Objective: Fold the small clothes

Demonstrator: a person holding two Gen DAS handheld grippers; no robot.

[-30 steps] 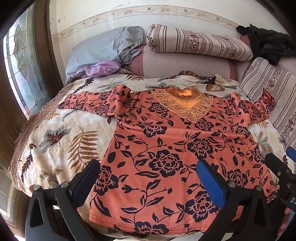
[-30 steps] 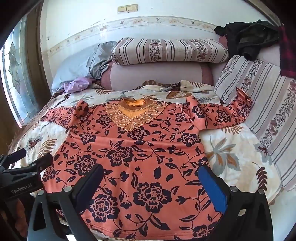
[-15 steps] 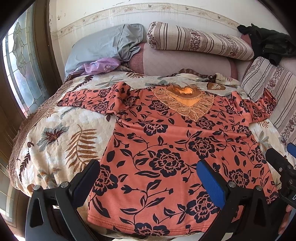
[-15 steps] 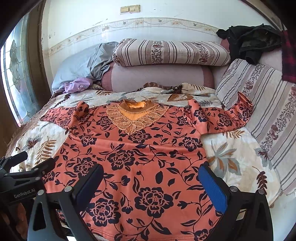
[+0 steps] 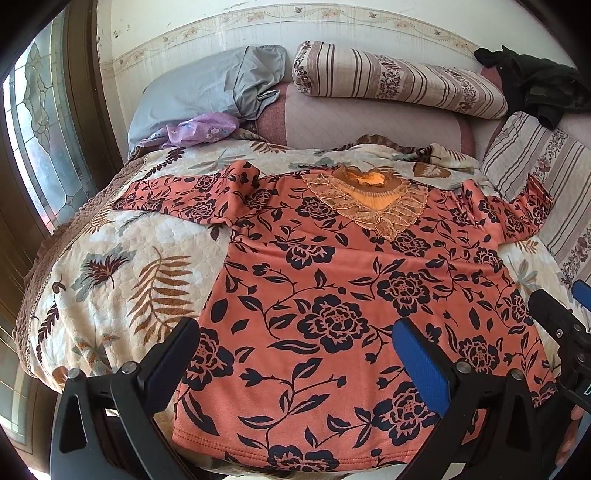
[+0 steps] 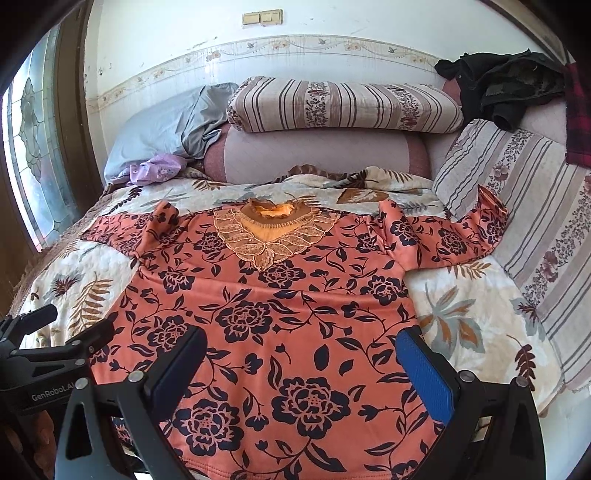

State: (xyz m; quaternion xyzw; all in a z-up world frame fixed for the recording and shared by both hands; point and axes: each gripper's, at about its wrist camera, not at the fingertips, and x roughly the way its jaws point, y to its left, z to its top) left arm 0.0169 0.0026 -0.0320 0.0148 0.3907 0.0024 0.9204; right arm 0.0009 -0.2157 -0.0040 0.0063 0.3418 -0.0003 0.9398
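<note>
Sunlight from a stained-glass window [image 5: 40, 147] falls across the bed, where a leaf-print quilt [image 5: 122, 266] covers the mattress. On it I see the orange floral blouse [image 5: 351, 295] spread flat, front up, neckline toward the headboard and hem at the near edge.

My left gripper [image 5: 295, 354] hangs over the hem's left half with its jaws spread wide, holding nothing. My right gripper [image 6: 301, 363] hangs over the hem's right half, likewise spread and empty.

From the left wrist view I get the left sleeve [image 5: 177, 195] lying out over the quilt, and the right gripper's body at the frame's right edge. The right wrist view gives me what that one misses: the right sleeve [image 6: 454, 232] running out until its cuff climbs a striped cushion [image 6: 535, 221], a wall switch plate [image 6: 262, 17], and a red plaid cloth [image 6: 578, 110] at the far right. Both views show the striped bolster [image 6: 343, 105], a grey pillow [image 5: 207, 88] and dark clothing [image 6: 506, 85] heaped on the headboard.
</note>
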